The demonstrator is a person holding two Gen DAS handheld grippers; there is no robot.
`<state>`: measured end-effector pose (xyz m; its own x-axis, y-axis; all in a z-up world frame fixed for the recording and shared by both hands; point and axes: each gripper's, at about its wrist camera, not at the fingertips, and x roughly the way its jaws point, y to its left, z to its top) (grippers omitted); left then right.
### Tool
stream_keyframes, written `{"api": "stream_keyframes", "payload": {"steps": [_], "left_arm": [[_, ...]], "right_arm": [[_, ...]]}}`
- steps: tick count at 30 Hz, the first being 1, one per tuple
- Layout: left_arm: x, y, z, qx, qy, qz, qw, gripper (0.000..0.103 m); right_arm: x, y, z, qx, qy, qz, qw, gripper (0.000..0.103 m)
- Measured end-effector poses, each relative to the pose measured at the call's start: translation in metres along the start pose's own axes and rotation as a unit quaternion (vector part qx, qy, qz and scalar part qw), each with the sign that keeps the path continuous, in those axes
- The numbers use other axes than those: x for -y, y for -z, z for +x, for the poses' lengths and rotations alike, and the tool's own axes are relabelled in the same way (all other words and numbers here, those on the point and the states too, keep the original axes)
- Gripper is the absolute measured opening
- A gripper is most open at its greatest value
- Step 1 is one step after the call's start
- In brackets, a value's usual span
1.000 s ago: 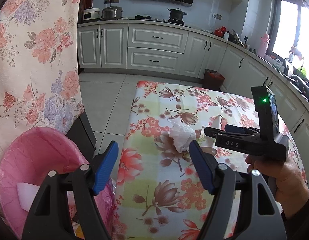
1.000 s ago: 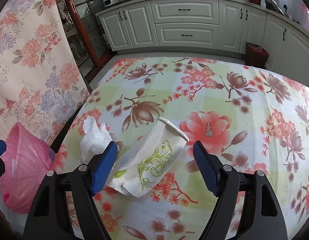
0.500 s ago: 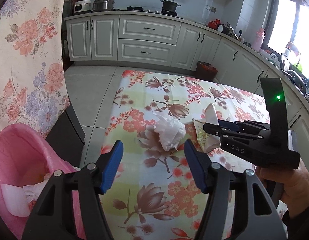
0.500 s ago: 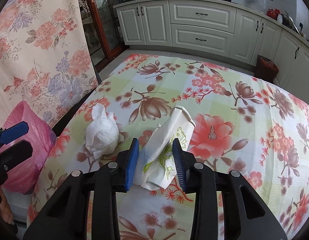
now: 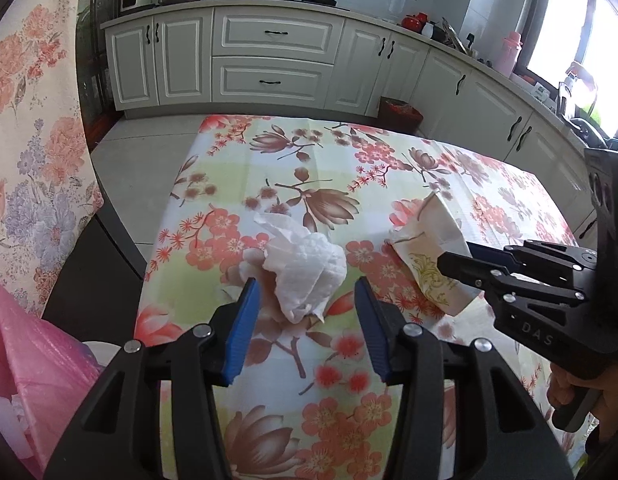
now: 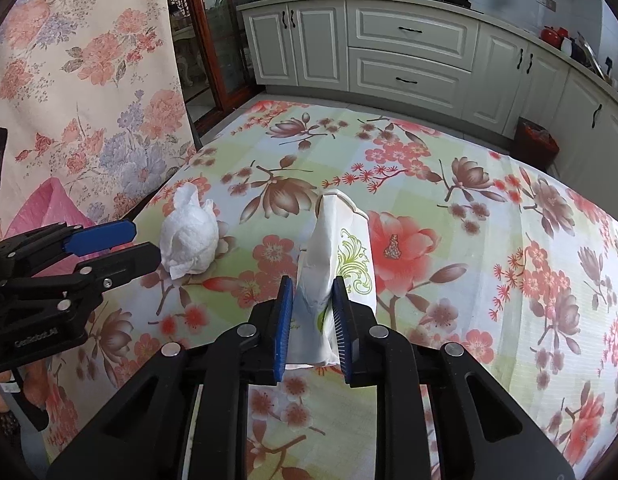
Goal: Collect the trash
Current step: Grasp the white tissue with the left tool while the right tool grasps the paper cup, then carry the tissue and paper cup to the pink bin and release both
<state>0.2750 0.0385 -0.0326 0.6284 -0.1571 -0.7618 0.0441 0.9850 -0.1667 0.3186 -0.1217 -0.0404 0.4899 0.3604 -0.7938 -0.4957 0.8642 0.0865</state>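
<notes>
My right gripper (image 6: 311, 312) is clamped on the crumpled paper cup (image 6: 335, 256), which stands on the floral table (image 6: 489, 280). My left gripper (image 5: 305, 312) is spread wide around the crumpled tissue (image 5: 305, 268), its blue pads on either side but apart from it. I judge this the pickup step: next, squeeze the left, then carry both to the pink bag (image 5: 33, 352) at the table's left edge.
</notes>
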Motion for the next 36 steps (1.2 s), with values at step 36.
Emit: {"api": "stream_keyframes", "payload": {"steps": [36], "left_arm": [[0.014, 0.007, -0.092, 0.063, -0.012, 0.022, 0.9977, 0.018]], "right_arm": [[-0.019, 0.008, -0.089, 0.096, 0.027, -0.005, 0.995, 0.02]]}}
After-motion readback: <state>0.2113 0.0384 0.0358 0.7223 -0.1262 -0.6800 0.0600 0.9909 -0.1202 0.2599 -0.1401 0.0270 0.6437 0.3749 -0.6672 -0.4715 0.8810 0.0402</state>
